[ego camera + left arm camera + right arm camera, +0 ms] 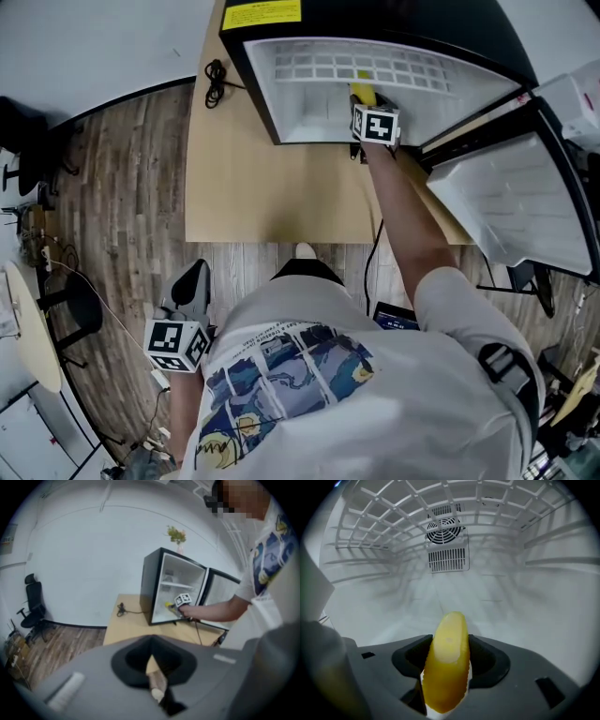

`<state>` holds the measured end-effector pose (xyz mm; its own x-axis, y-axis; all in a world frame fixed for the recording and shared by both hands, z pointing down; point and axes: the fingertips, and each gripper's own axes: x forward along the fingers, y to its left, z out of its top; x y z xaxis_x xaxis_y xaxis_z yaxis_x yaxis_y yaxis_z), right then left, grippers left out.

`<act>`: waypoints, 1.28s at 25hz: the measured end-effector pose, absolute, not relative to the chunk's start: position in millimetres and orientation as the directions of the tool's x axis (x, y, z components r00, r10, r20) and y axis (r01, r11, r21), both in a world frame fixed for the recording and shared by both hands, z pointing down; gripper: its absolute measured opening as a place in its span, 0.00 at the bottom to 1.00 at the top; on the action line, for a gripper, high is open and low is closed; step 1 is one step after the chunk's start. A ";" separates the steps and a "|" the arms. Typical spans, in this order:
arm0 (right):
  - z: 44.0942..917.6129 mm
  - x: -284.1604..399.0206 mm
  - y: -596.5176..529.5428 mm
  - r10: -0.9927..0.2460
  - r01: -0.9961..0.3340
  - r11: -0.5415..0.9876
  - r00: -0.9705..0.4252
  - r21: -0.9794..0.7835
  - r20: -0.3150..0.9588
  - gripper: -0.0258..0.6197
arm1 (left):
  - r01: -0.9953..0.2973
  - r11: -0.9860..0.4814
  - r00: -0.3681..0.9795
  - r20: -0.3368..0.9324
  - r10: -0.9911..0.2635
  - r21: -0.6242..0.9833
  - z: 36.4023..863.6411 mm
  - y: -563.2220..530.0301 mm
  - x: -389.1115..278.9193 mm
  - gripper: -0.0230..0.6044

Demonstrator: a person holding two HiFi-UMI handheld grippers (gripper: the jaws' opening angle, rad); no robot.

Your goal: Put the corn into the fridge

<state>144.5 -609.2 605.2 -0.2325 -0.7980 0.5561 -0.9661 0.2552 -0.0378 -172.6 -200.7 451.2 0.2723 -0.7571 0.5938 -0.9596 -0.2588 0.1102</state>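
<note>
The yellow corn [447, 663] stands up between the jaws of my right gripper [449, 677], which is shut on it. In the head view that right gripper [362, 101] reaches into the open black fridge [253, 84] with the corn [362, 93] at its tip, just inside the white lower compartment. The left gripper view shows the corn [168, 604] at the fridge [152, 588] mouth from afar. My left gripper [194, 279] hangs low by the person's left side, far from the fridge. Its jaws [157, 691] are together with nothing held.
The fridge stands on a wooden table [262, 187], its door [506, 206] swung open to the right. A wire shelf [440, 508] spans above the corn, and a fan vent [447, 545] sits on the back wall. A black cable [216, 80] lies on the table's left.
</note>
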 end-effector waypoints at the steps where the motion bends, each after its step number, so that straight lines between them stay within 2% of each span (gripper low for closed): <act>1: 608.0 145.1 -612.6 -0.797 -0.968 0.250 -0.225 -0.034 0.560 0.41 | -0.961 -0.256 0.269 0.596 -0.757 0.107 451.0 -201.5 -173.0 0.05; 19: 629.3 147.0 -622.2 -0.777 -0.969 0.243 -0.175 0.032 0.604 0.41 | -0.968 -0.221 0.246 0.602 -0.759 0.117 456.6 -200.8 -169.7 0.05; 26: 629.1 138.1 -619.8 -0.760 -0.956 0.295 -0.231 0.005 0.608 0.43 | -0.963 -0.235 0.268 0.611 -0.745 0.136 460.6 -200.3 -163.6 0.05; 32: 633.1 140.1 -612.9 -0.743 -0.948 0.317 -0.225 0.035 0.630 0.44 | -0.958 -0.249 0.283 0.610 -0.740 0.142 462.2 -199.3 -160.5 0.05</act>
